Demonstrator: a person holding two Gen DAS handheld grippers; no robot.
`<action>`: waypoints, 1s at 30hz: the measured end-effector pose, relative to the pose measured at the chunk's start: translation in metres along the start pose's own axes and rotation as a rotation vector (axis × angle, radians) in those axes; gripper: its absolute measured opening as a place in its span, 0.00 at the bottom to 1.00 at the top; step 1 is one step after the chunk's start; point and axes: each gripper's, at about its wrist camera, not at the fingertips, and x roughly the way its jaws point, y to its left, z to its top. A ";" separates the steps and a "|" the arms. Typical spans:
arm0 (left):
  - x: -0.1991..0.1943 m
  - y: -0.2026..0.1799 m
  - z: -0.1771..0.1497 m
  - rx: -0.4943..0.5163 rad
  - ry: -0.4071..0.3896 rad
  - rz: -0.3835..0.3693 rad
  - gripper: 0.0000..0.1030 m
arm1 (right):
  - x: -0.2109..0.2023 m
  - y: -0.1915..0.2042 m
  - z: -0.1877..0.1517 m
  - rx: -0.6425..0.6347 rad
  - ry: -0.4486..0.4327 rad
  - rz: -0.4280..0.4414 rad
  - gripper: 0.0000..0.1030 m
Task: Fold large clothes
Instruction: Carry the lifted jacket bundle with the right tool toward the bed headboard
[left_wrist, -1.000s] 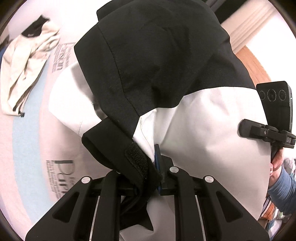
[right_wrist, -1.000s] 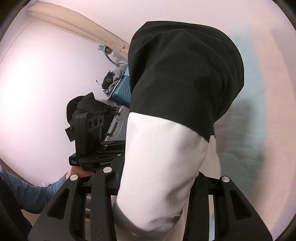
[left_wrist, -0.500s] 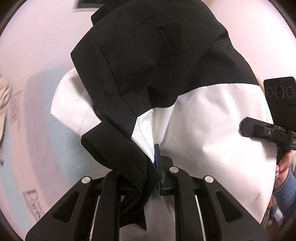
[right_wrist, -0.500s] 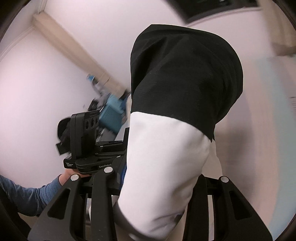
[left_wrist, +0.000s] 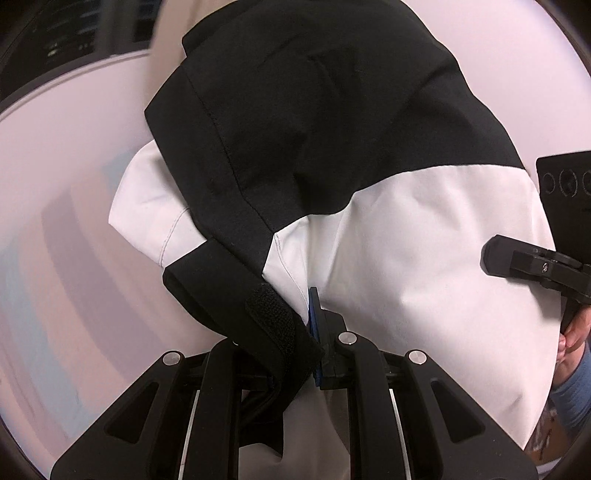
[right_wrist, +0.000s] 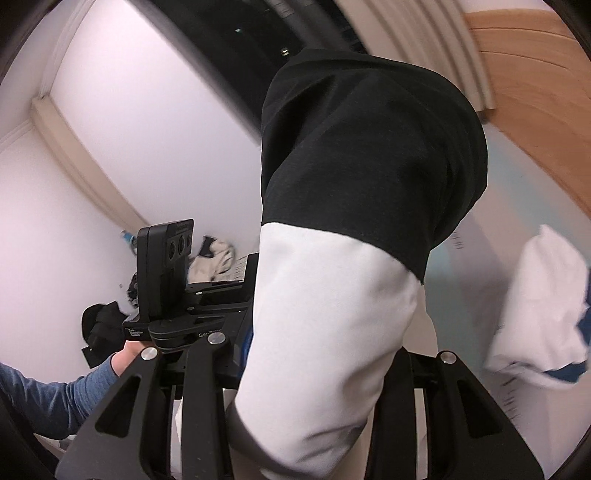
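A large black-and-white jacket (left_wrist: 406, 240) hangs in the air between both grippers and fills both views. My left gripper (left_wrist: 303, 332) is shut on it beside a black cuff with a velcro strap (left_wrist: 273, 317); a blue pad (left_wrist: 314, 314) shows against the cloth. In the right wrist view the jacket (right_wrist: 332, 295) drapes over my right gripper (right_wrist: 314, 387), which is shut on the white part; its fingertips are hidden by the cloth. The right gripper's body also shows at the right edge of the left wrist view (left_wrist: 546, 258).
A white and blue garment (right_wrist: 543, 310) lies at the right on a pale surface. A beige garment (right_wrist: 214, 258) and dark clothes (right_wrist: 103, 321) lie at the left, behind the other gripper's body (right_wrist: 166, 280). A wooden panel (right_wrist: 528, 74) and a dark window (right_wrist: 295, 29) stand above.
Both grippers have swung upward with the jacket held: the printed bed surface and beige garment left the left view, and window, wood panel and a white-blue garment came into view.
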 end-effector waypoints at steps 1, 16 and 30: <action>0.017 -0.007 0.009 -0.005 0.003 0.001 0.12 | -0.005 -0.021 0.005 0.006 0.000 0.003 0.34; 0.307 -0.053 0.091 -0.092 0.124 0.046 0.11 | 0.009 -0.330 0.048 0.150 0.113 -0.077 0.34; 0.401 -0.047 0.084 -0.169 0.204 0.101 0.11 | 0.036 -0.446 0.008 0.204 0.260 -0.305 0.34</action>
